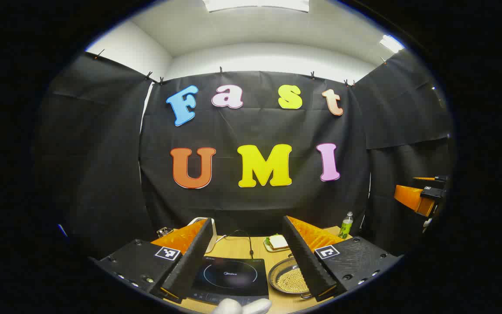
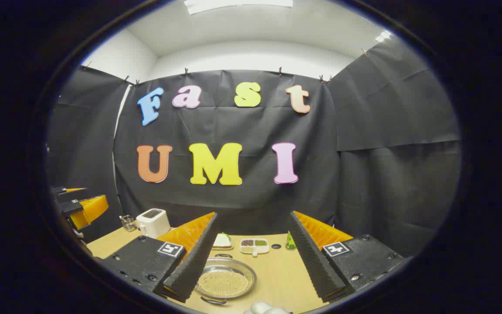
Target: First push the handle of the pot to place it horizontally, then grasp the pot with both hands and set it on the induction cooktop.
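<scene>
A shallow metal pot (image 2: pixel 225 279) holding pale grains sits on the wooden table, with one small loop handle (image 2: pixel 222 256) on its far side and another (image 2: pixel 211 301) on its near side. In the left gripper view the pot (image 1: pixel 286 277) lies just right of the black induction cooktop (image 1: pixel 231 274). My left gripper (image 1: pixel 247 226) is open above the cooktop, its right finger covering part of the pot. My right gripper (image 2: pixel 253 222) is open above the table, with the pot below its left finger. Each gripper also appears off to the side, the right gripper (image 1: pixel 421 198) and the left gripper (image 2: pixel 79 205).
A white toaster (image 2: pixel 153 221) and a glass jar (image 2: pixel 125 222) stand at the back left. Behind the pot are a plate with a sandwich (image 1: pixel 277 242), a divided dish (image 2: pixel 254 245) and a green bottle (image 1: pixel 346 224). A cable (image 1: pixel 249 244) runs from the cooktop.
</scene>
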`<state>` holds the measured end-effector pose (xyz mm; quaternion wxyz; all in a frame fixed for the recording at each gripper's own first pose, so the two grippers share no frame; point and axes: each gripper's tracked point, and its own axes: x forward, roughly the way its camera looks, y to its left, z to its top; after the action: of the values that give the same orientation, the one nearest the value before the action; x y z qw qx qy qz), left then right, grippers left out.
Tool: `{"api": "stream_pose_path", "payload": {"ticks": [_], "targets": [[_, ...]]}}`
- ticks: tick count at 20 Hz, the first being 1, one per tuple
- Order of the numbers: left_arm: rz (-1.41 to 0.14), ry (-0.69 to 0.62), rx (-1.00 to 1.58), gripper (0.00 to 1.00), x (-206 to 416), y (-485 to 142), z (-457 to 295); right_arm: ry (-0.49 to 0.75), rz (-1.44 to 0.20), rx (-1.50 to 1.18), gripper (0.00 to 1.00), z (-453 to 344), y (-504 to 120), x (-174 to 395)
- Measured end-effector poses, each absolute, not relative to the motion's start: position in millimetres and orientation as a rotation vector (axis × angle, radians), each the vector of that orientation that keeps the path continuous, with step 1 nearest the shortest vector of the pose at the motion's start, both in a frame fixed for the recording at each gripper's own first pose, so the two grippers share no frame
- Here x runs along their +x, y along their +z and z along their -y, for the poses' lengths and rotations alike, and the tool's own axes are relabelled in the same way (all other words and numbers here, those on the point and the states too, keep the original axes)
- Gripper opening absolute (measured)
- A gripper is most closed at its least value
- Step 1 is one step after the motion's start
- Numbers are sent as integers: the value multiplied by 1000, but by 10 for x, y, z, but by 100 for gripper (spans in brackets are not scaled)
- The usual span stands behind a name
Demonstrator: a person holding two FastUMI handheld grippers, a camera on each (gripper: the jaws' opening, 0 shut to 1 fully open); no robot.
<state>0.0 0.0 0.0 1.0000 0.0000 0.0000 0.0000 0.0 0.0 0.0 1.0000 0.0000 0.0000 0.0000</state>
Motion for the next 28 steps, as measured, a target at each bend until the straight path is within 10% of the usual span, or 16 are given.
{"api": "stream_pose_path", "payload": {"ticks": [22,25,27,28], "targets": [[8,31,20,96,-32,-14,-157,38,-73,-11,100,-116,-167,42],[0,38,19,96,-23,-49,-173,48,-77,-3,54,-133,-175,56],[0,53,21,96,-22,-62,-221,64,-96,6,2,-143,-216,110],[-2,55,16,96,-26,-76,-232,100,-116,18,1,-202,-269,61]]}}
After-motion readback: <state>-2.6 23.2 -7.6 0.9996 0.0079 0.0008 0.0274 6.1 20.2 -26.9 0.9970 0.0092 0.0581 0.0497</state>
